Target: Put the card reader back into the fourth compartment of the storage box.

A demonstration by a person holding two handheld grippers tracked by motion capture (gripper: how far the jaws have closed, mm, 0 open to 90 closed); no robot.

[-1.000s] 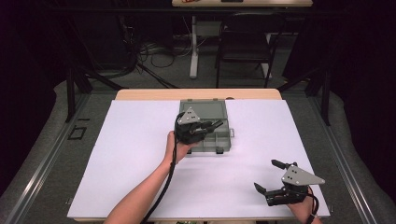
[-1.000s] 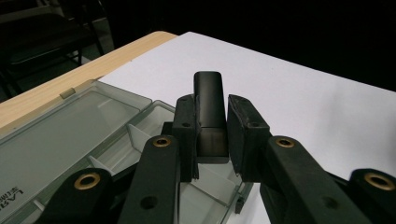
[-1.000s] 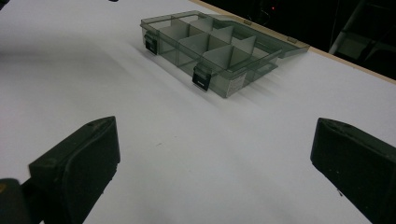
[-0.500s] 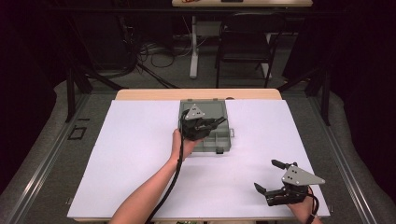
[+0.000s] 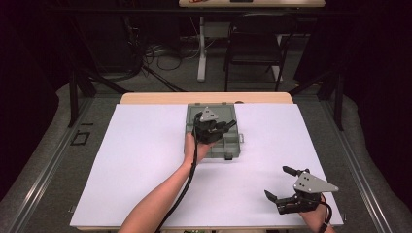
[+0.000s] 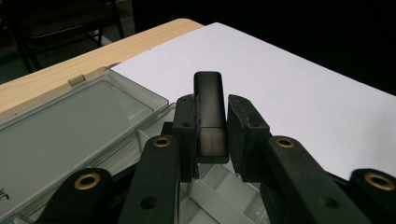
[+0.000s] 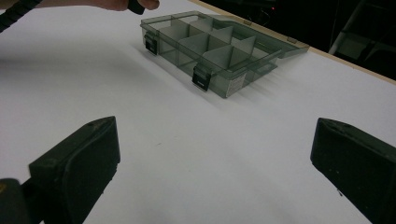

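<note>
Our left tool (image 6: 211, 135) grips a small black block (image 6: 208, 105) directly above the open box (image 5: 213, 131); our right tool (image 5: 291, 187) rests open, well apart.

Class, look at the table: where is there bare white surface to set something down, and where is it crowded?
Free: the broad white sheet left of the organiser box, and the stretch between the box and the right gripper. Crowded: over the box, where the left gripper holds a small black block, and the near right corner.
</note>
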